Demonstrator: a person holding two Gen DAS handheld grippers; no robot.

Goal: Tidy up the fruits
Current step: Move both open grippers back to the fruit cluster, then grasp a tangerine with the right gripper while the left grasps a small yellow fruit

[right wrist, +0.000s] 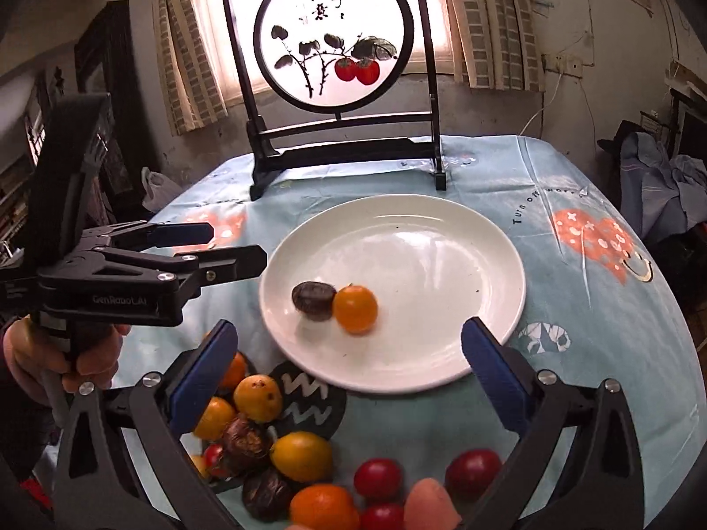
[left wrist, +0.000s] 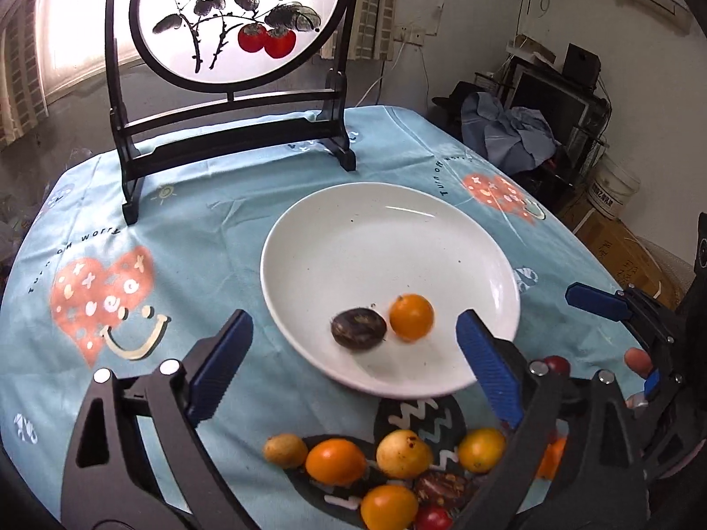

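- Nearest, a heap of loose fruit (right wrist: pixel 283 455) lies on the bench (right wrist: pixel 574 309).
- Left gripper (left wrist: pixel 353 344) and right gripper (right wrist: pixel 349 357): fingers spread wide, empty.
- Beyond, white plate (right wrist: pixel 442 238) carries a brown fruit (right wrist: pixel 313 300) touching an orange fruit (right wrist: pixel 355 309), at its 8 o'clock.

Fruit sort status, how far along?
Done: an orange fruit and a dark one lie on the plate. In hand: nothing; left gripper and right gripper are open and empty. Left: the pile on the cloth.
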